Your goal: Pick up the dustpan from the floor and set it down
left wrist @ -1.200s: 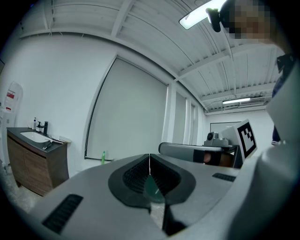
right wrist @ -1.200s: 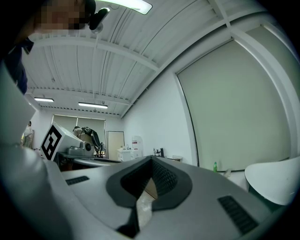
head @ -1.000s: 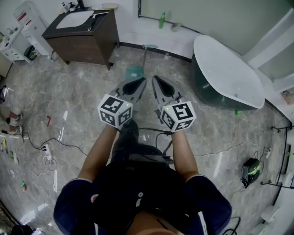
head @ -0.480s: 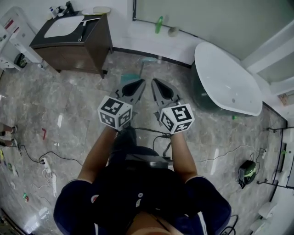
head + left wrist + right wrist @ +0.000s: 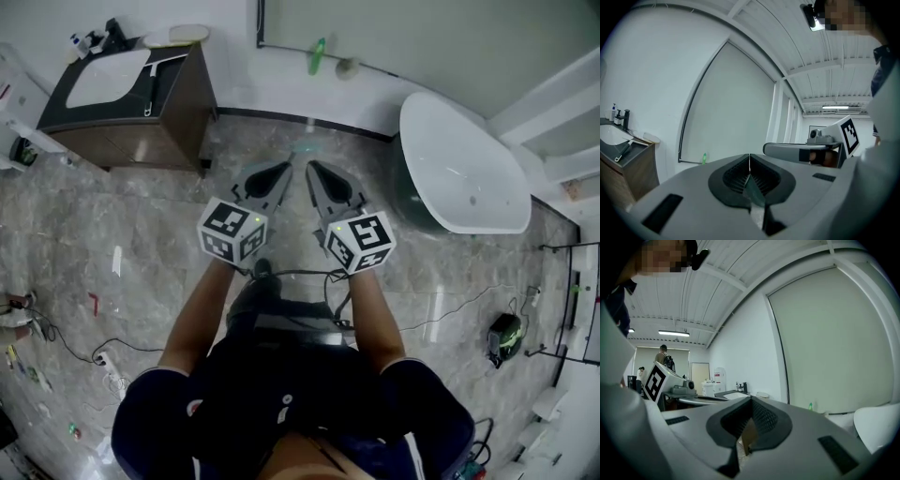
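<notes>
Only the teal top of the dustpan (image 5: 305, 147) shows in the head view, on the marble floor just beyond my two gripper tips; the rest is hidden under them. My left gripper (image 5: 288, 166) and right gripper (image 5: 310, 166) are held side by side at waist height, pointing at the far wall. Both are shut with nothing held. In the left gripper view the left gripper (image 5: 749, 161) has its jaws meeting in a thin seam, with a teal sliver (image 5: 753, 193) showing through the gap below. The right gripper (image 5: 751, 402) is likewise shut and empty in its own view.
A dark wood vanity with a white sink (image 5: 141, 103) stands at the far left, and a white bathtub (image 5: 459, 169) at the far right. A green bottle (image 5: 319, 54) sits on the wall ledge. Cables and a power strip (image 5: 105, 358) lie on the floor at left, and a dark device (image 5: 506, 334) at right.
The person has walked toward the far wall; vanity and tub have slid closer. The dustpan has passed under the gripper tips in the head view. Both grippers stayed shut.
</notes>
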Demonstrator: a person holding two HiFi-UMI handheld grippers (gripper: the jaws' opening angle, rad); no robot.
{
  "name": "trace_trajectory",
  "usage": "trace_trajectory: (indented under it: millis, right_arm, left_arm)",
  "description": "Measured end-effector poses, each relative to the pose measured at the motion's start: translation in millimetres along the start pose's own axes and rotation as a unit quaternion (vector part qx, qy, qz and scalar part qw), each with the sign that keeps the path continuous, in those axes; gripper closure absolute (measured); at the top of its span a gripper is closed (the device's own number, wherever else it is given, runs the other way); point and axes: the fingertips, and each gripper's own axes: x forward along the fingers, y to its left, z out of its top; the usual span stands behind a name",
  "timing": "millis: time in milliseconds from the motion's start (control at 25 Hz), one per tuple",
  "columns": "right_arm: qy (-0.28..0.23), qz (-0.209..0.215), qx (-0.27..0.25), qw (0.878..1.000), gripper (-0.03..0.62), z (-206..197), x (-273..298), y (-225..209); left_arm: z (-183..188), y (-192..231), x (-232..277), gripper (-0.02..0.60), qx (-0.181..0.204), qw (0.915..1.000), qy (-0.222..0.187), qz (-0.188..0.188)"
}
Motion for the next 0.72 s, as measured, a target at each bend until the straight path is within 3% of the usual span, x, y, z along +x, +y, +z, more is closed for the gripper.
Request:
trace_trajectory:
  millis: [440,720]
  right_arm:
    - [0.012,0.0,-0.011,1.0,0.588,5.4,58.3,-35.4]
    - [-0.004,0.038,-0.009,0.999,0.588,16.0,71.6,-62.2]
  left_arm:
    - [9.5,53.3,39.6,0.569,-0.025,0.9997,-0.001,0.002]
    - [18.0,59.6,67.6,0.569,-0.019,0.9992,-0.001,0.035]
